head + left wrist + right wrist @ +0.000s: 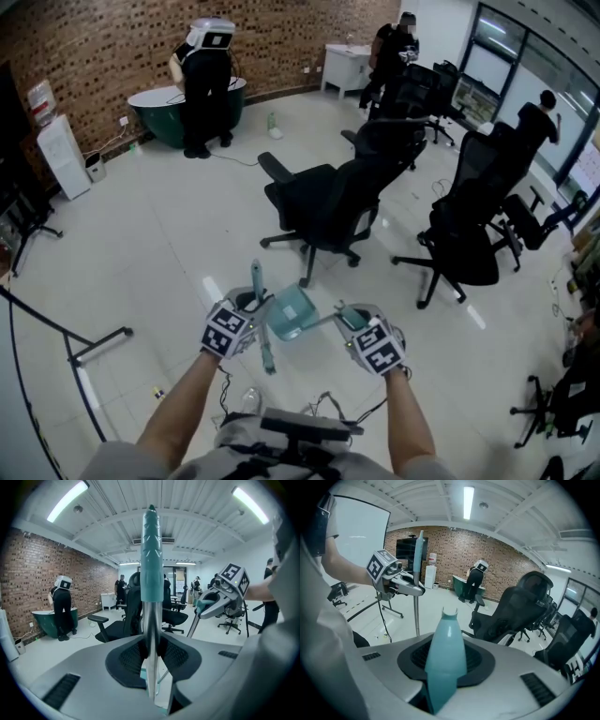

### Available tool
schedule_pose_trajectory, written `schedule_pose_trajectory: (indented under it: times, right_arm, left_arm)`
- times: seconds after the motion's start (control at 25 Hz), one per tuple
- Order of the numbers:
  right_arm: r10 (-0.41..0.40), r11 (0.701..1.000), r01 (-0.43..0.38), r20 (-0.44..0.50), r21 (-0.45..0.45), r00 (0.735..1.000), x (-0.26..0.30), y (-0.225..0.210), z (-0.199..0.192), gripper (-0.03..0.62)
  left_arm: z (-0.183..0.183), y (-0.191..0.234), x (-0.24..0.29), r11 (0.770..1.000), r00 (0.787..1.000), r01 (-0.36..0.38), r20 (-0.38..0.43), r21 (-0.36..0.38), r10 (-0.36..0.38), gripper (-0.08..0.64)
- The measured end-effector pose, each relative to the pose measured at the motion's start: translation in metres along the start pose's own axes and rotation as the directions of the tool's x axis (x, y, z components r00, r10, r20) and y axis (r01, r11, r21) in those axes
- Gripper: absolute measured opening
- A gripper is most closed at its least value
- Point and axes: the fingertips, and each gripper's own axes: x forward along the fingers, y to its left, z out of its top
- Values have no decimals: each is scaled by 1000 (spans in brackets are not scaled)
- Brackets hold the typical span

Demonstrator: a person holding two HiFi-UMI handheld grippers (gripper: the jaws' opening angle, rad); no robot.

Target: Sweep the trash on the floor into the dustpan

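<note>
While I look steeply down past my own forearms, the left tongs (151, 662) are pinching the broom handle (152, 559): its metal shaft stands upright between the dark pads, which press on it from both sides, and its teal grip rises above them. Just beside them, the right tongs (442, 670) are clamped on the dustpan handle (443, 644), a pale teal tapering piece that sticks up from between the pads. From the head view the dustpan (292, 312) hangs between the two tongs, just in front of my hands and above the pale tiled floor (169, 244), with the broom's shaft slanting across its left edge; I cannot make out the brush end. Farther out, a black office chair (328, 202) stands on the floor ahead of me, and a second chair (469, 230) stands to its right. Well beyond them, a person in dark clothes (206, 89) stands bent over a green tub (161, 111) against the brick wall (103, 42).
</note>
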Motion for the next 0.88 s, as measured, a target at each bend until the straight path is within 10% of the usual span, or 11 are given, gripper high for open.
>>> schedule_pose_trajectory:
  times: [0.48, 0.88]
  right_arm:
    - [226, 957, -223, -6, -187, 974, 58, 21, 14, 103]
    - [324, 882, -346, -120, -320, 938, 139, 83, 50, 103]
  left_arm:
    - [-43, 52, -77, 939, 945, -324, -71, -111, 318, 80]
    - [-117, 119, -146, 888, 911, -411, -84, -204, 403, 81]
